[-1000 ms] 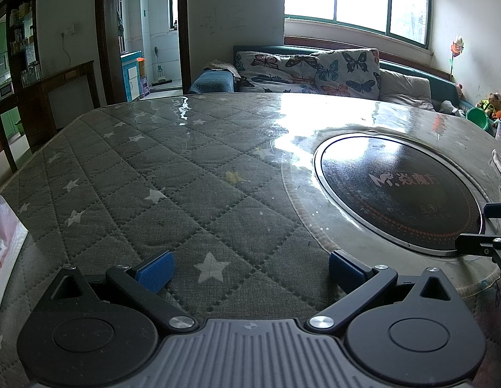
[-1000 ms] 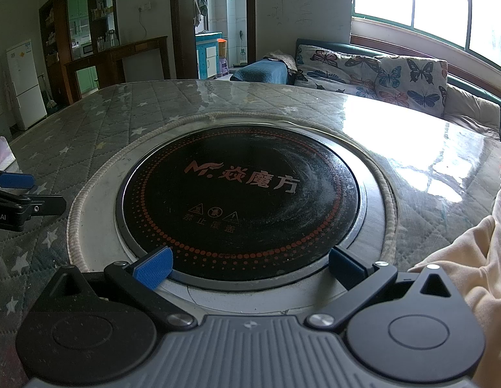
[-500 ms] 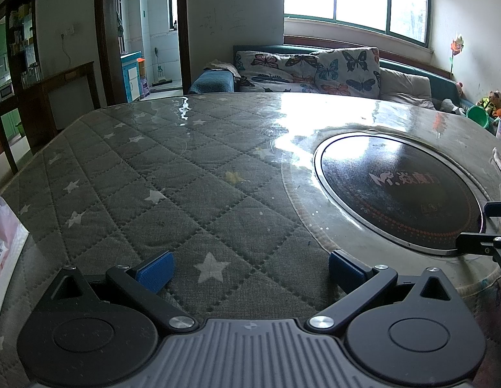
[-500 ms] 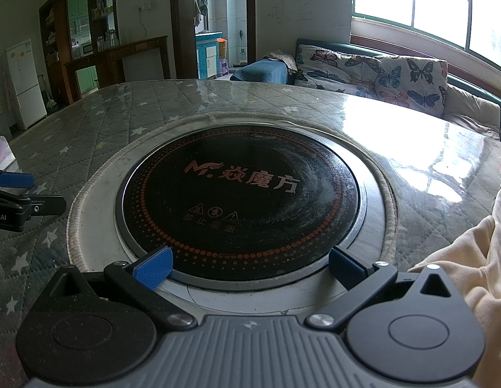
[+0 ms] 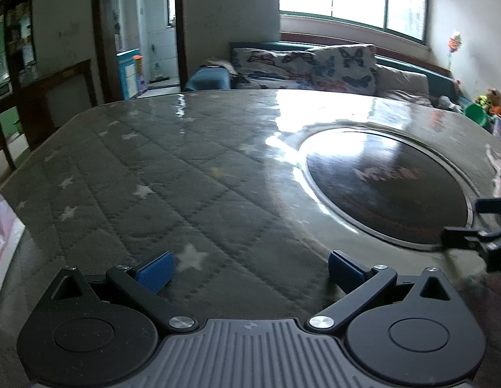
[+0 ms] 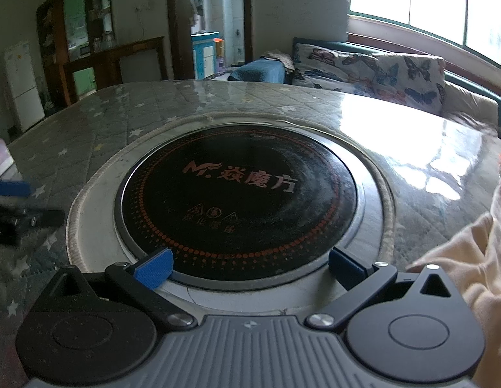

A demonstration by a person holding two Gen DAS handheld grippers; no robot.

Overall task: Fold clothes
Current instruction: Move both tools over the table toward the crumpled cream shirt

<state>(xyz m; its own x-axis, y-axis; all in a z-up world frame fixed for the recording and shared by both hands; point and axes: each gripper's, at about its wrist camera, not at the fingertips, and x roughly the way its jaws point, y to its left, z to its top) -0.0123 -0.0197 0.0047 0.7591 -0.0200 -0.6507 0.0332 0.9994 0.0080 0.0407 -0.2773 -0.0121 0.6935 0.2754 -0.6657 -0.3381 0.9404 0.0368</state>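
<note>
Cream garment (image 6: 476, 278) lies bunched at the table's right edge, just beside the right gripper (image 6: 250, 266). Left gripper (image 5: 250, 268) hovers over the quilted table cover (image 5: 153, 177). Both jaws stand apart, empty, presumably ready for grasping.

The hotplate (image 6: 239, 208) lay set into the surface (image 6: 121, 135) ahead of the right gripper (image 6: 248, 266); the cloth (image 6: 480, 268) lay to its right.

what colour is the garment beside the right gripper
Pale cream garment, plain as far as shown; clearest in the right wrist view.
</note>
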